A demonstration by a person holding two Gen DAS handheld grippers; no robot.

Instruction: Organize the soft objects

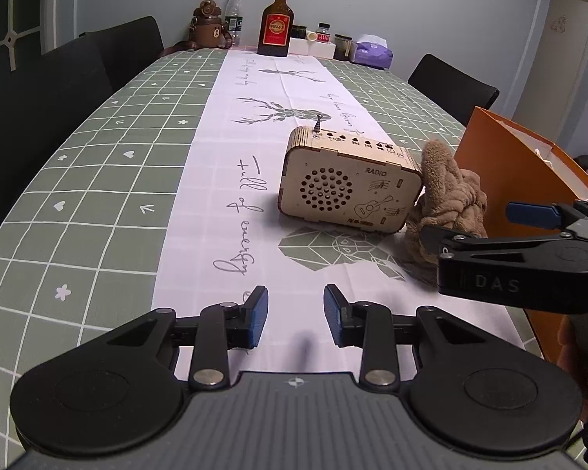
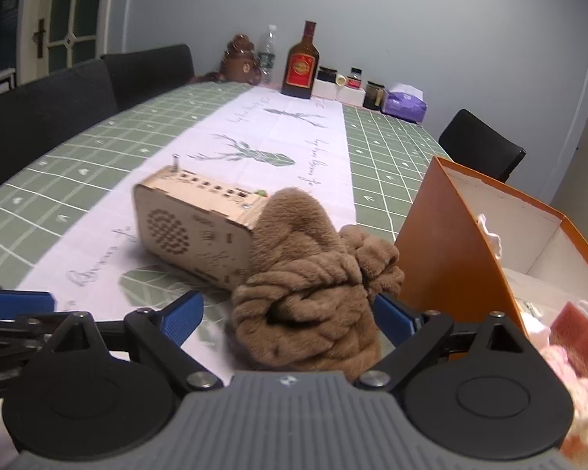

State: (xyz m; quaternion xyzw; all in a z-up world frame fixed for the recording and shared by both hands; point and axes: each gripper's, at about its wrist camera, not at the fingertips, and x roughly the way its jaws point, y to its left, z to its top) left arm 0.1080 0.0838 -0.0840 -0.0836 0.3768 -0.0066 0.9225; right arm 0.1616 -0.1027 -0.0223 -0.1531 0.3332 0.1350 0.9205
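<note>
The right tool (image 2: pixel 288 315) was spread wide around the brown plush (image 2: pixel 305 274), which leaned against the wooden radio (image 2: pixel 194 231) beside the orange box (image 2: pixel 470 250). Left tool (image 1: pixel 296 315) sat released, empty. Best bet: pinch deep, lift clear of the radio.

Both my wrist cameras look low along the worktop (image 1: pixel 98 196); they share the wooden radio (image 1: pixel 349 188) (image 2: pixel 200 231), nearer on my right.
</note>
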